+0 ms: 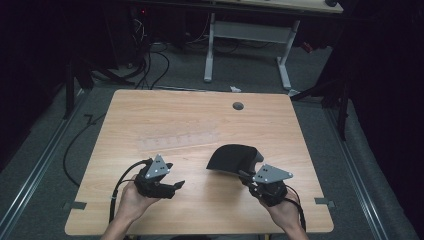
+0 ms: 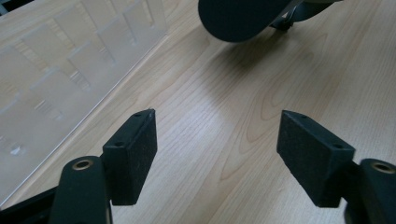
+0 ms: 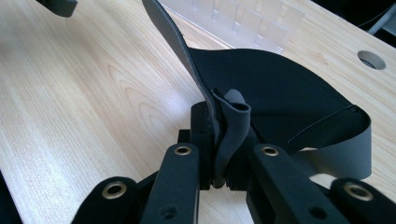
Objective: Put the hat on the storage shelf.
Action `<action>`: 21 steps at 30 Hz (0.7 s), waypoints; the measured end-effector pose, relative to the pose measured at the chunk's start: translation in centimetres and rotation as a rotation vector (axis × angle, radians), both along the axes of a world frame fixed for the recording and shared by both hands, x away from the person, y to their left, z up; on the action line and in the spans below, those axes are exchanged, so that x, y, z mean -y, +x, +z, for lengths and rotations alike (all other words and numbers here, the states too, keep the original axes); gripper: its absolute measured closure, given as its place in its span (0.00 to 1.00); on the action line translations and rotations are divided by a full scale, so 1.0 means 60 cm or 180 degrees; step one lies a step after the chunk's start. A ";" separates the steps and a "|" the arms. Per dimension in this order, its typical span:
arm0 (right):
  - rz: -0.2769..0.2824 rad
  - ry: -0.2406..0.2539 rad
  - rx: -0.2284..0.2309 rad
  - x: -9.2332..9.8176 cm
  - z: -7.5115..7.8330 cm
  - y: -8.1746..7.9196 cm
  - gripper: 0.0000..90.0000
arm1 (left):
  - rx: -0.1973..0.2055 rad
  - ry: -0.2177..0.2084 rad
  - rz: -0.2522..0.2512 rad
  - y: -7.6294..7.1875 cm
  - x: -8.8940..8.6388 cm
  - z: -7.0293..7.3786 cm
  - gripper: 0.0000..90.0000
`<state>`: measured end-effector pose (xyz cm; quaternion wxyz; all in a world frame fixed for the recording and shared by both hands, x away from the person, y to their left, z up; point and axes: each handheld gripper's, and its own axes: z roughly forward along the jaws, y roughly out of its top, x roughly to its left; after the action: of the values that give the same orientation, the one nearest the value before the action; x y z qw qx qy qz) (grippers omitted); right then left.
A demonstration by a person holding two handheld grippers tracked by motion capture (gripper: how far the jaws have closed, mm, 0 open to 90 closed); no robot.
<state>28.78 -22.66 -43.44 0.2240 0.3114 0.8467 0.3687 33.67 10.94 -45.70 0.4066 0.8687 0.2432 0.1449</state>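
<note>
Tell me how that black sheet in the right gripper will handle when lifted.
The black sheet probably flops: it curls and its edge bunches between the right gripper's jaws. It looks thin, so likely light. The matte surface should resist slipping.

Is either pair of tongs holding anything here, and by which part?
The right tongs are shut on the folded edge of a black flexible sheet, lifting it off the table. The left tongs are open with nothing between them.

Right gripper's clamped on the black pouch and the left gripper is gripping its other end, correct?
Not quite. The right gripper is clamped on the black pouch, but the left gripper is open and holds nothing, apart from the pouch, as the left gripper view shows.
</note>
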 end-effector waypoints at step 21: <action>0.0240 -0.0140 -0.0030 -0.056 0.017 0.007 0.94 | 0.0137 0.0264 -0.0646 -0.004 0.097 0.073 0.35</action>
<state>29.17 -19.28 -42.44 0.2127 0.2759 0.8668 0.3567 33.45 5.09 -41.35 0.3880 0.9016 0.1390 0.1315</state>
